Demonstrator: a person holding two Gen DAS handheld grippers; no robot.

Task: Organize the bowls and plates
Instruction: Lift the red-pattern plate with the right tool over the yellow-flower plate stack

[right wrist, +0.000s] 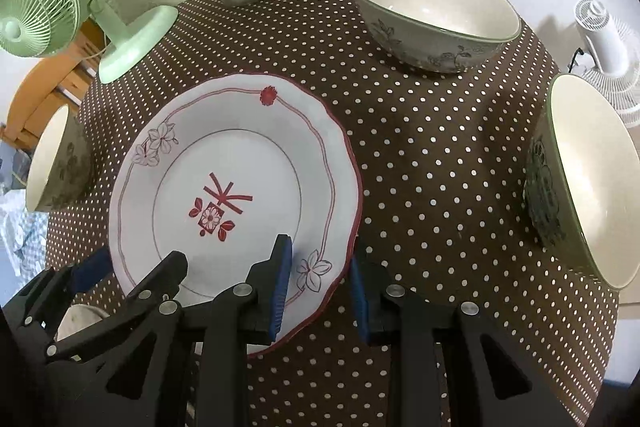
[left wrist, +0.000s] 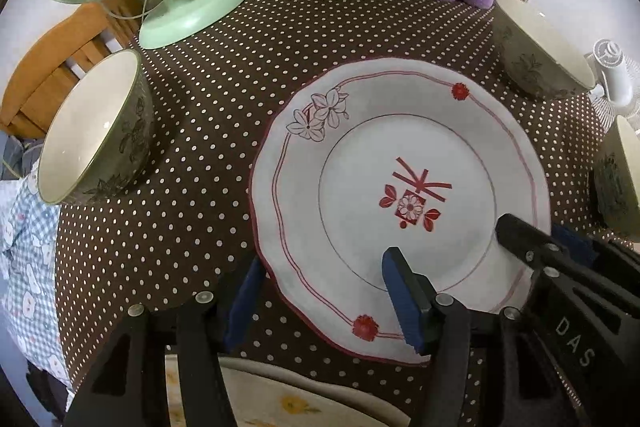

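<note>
Left gripper: jaws apart, straddling the near-left rim of the plate, one finger over the rim, one outside on the cloth. Right gripper: also apart, straddling the near-right rim. Neither looks closed on it yet. Plate flat, centre of table, directly ahead of both tools, equally near. Bowls stand apart: one left, one far right, one right. A second plate sits nearer the edge.

Glossy ceramic plate on matt dotted tablecloth.
</note>
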